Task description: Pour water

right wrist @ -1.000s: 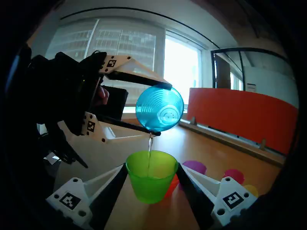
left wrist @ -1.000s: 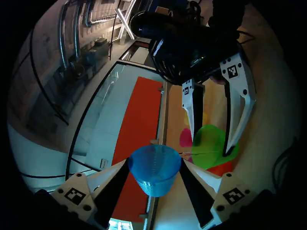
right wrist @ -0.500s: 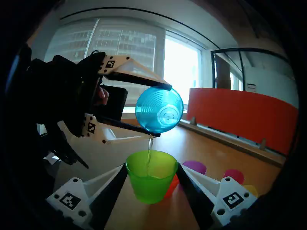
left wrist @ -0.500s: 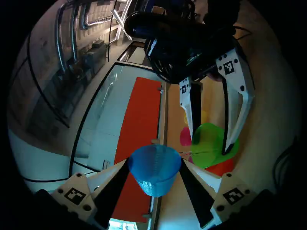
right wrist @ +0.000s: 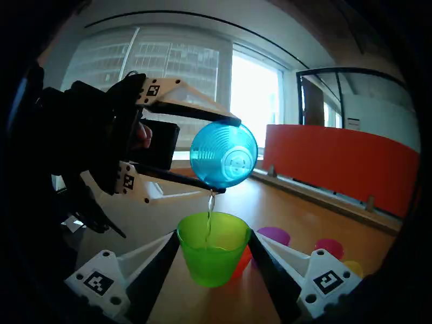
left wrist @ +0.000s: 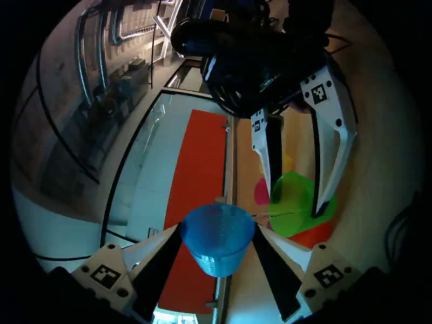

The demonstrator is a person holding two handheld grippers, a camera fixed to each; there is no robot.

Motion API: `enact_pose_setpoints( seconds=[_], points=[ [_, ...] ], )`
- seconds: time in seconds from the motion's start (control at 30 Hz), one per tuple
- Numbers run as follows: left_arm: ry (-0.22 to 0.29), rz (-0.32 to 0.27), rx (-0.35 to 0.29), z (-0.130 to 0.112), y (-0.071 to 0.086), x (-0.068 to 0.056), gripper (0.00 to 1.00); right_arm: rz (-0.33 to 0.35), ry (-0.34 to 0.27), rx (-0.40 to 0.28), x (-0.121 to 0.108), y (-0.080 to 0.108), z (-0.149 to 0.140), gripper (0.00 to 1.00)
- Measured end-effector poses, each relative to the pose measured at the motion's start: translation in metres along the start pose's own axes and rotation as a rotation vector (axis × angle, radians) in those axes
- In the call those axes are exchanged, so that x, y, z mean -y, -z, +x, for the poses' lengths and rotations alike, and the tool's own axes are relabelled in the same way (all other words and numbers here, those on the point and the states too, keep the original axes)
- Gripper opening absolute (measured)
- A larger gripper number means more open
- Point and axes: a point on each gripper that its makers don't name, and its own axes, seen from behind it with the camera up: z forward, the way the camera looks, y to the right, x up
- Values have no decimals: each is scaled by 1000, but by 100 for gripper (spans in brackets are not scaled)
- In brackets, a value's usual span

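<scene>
The green cup [right wrist: 213, 251] hides most of an orange cup [right wrist: 242, 263] behind it.

Six cups in all: one blue cup [right wrist: 224, 161], one green cup [right wrist: 213, 254], one orange cup [right wrist: 242, 261], one purple cup [right wrist: 274, 235], one pink cup [right wrist: 329, 248] and one yellow cup [right wrist: 353, 266]. Two grippers: the left gripper [left wrist: 216, 229] and the right gripper [right wrist: 213, 237]. One thin stream of water [right wrist: 209, 213]. One table [right wrist: 302, 213]. One orange partition [right wrist: 345, 156].
</scene>
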Motion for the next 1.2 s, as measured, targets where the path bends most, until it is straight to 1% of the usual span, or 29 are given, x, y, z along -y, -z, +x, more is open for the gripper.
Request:
enact_pose_setpoints(
  seconds=[0.17, 0.4, 0.6, 0.77, 1.2],
  points=[
    [-4, 0, 0, 0, 0, 1, 88, 1, 1, 1, 0, 0, 0, 94],
    [-30, 5, 0, 1, 0, 2, 88, 0, 2, 0, 0, 0, 0, 94],
    [-33, 7, -2, 1, 0, 2, 88, 0, 3, 0, 1, 0, 0, 94],
    [-45, 12, -3, 1, -1, 4, 89, -2, 4, 1, 1, -1, 0, 94],
    [-72, 19, -2, 5, 4, 8, 88, 0, 6, 1, 3, -1, 3, 94]
  ],
)
